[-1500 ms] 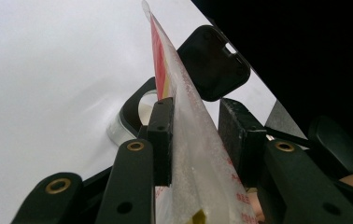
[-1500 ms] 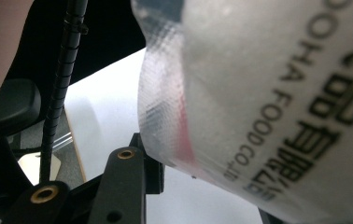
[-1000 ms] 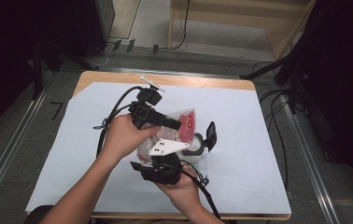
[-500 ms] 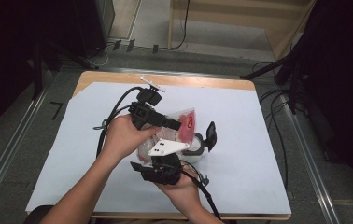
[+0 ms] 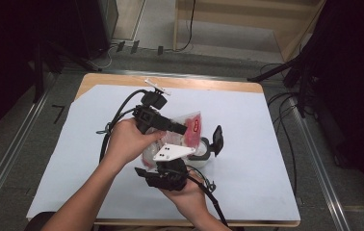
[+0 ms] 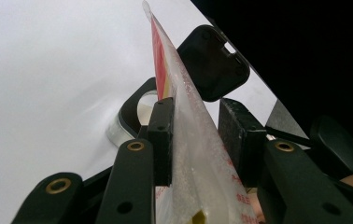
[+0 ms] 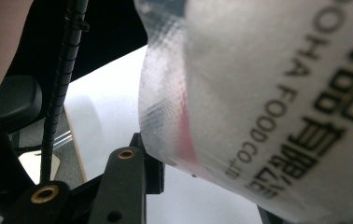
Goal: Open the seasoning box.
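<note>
Change since the earlier frames: none to speak of; both hands and the pouch keep the same places over the middle of the tabletop (image 5: 266, 144).

Item: clear plastic pouch (image 5: 189, 129), red and white print, food-company lettering, held up off the white sheet between the two grippers, above and just beside a small round container (image 5: 200, 150) with a black flip lid (image 5: 216, 139) standing open.

Left gripper (image 6: 195, 135): jaws either side of the pouch's flat edge, one pad against the film, the other a little apart; not fully clamped.

Right gripper (image 5: 173, 155): low on the pouch, close to the camera; one jaw sits beside the film, the other is hidden, so whether it grips cannot be told.

Handling note (judgement): the film looks slippery and limp. Close the left gripper squarely on the sealed edge, keep the pouch upright, and hold its mouth over the container before tilting.
</note>
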A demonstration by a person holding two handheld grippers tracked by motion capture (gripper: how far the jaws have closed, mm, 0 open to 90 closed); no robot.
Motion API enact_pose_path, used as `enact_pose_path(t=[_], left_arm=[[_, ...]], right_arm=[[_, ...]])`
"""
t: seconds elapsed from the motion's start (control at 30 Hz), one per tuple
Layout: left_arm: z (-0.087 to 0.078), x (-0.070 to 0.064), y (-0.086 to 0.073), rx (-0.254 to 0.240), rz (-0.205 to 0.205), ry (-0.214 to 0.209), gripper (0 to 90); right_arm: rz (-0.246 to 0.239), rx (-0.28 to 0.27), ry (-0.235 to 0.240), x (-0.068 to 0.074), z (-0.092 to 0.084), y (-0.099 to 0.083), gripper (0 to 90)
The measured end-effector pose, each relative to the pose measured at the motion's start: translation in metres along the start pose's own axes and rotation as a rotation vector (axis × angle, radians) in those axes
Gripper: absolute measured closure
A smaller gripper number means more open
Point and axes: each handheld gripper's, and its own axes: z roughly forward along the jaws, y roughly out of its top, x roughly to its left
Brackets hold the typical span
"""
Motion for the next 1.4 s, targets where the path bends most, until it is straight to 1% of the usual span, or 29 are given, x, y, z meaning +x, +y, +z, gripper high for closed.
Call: enact_pose_path(t=[1.0, 1.4], left_arm=[[-0.0002, 0.0003, -0.0002, 0.002, -0.001, 0.003, 66.9], [-0.0011, -0.0005, 0.0001, 0.000, -0.005, 0.012, 67.2]], right_arm=[[-0.002, 0.001, -0.001, 0.0000, 0.0001, -0.0002, 64.4], [0.013, -0.011, 0.006, -0.0007, 0.0004, 0.0006, 64.7]])
